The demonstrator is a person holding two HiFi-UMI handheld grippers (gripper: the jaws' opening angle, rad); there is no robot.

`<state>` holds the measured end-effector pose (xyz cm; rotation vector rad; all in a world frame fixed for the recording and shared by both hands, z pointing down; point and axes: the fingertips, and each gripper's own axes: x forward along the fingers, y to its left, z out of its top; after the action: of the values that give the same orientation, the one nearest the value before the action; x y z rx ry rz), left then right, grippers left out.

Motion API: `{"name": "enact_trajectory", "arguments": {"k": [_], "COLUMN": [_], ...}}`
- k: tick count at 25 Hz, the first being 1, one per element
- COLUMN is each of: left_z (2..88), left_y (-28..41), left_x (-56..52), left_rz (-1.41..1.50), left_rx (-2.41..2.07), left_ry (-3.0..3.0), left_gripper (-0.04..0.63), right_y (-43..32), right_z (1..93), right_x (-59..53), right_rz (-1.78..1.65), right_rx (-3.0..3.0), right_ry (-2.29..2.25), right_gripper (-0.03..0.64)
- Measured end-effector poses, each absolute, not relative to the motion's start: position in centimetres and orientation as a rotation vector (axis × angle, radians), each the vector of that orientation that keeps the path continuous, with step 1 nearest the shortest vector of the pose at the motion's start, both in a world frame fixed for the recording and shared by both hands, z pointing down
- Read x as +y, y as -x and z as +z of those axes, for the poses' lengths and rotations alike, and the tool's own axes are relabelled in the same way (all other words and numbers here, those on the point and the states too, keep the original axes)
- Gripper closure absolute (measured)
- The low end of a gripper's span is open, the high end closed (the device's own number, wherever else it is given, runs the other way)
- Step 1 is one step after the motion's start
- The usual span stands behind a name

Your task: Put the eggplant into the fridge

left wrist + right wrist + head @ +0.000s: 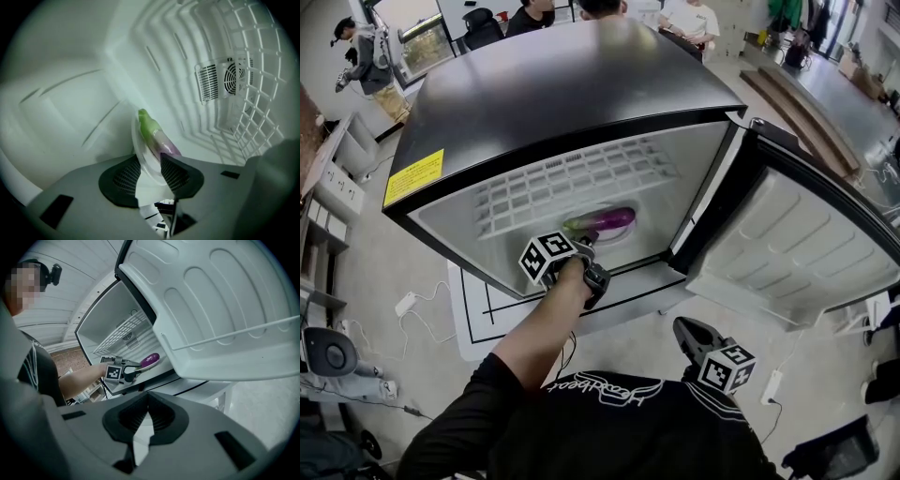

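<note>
So the eggplant [605, 222] is already inside the fridge [562, 84], lying on a white plate [140, 157] that looks to be sitting on the fridge floor, under the wire shelf [572, 178]. Carrying it on the plate makes sense to me: a thin rim is much easier to pinch than a fat, slippery vegetable.

My left hand-held gripper [586, 246] is reached in through the opening. Its jaws are partway apart with the plate's near rim between them, and as far as I can see the pads aren't pressing on it, so I'd call that let go. The green stem end points toward the back wall, away from me.

My right hand-held gripper [686, 328] hangs low outside the fridge, well away from everything, with its jaws together and nothing in them. It's parked there to stay out of the way, and probably to be handy for the door [806, 244], which stands wide open on the right.

I reckon what's left is backing the left one straight out without dragging the rim, then shutting the door.
</note>
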<state>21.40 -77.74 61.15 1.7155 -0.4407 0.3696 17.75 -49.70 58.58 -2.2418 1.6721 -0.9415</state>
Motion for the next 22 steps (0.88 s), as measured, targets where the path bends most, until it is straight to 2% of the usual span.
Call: {"name": "enact_trajectory", "arguments": {"k": [3, 10, 16, 22], "left_z": [61.1, 61.2, 60.8, 59.9], "left_y": [-21.6, -21.7, -21.4, -20.5], "left_x": [-77.3, -75.8, -74.1, -71.6], "left_rz": [0.466, 0.672, 0.779, 0.825], "left_rx": [-0.427, -0.372, -0.225, -0.091], "left_ry": [-1.810, -1.930, -1.918, -1.841], "left_gripper": [0.456, 0.425, 0.347, 0.342], "right_y": [-17.7, -17.8, -17.6, -17.4], "right_z": [58.8, 58.8, 57.9, 57.4], "right_x": [-49.6, -49.8, -49.5, -48.8], "right_rz": [-0.949, -0.936, -0.898, -0.901], "right_rx": [1.674, 1.679, 1.678, 1.676], "right_ry": [2.236, 2.209, 2.140, 2.107], "right_gripper": [0.611, 0.611, 0.611, 0.611]}}
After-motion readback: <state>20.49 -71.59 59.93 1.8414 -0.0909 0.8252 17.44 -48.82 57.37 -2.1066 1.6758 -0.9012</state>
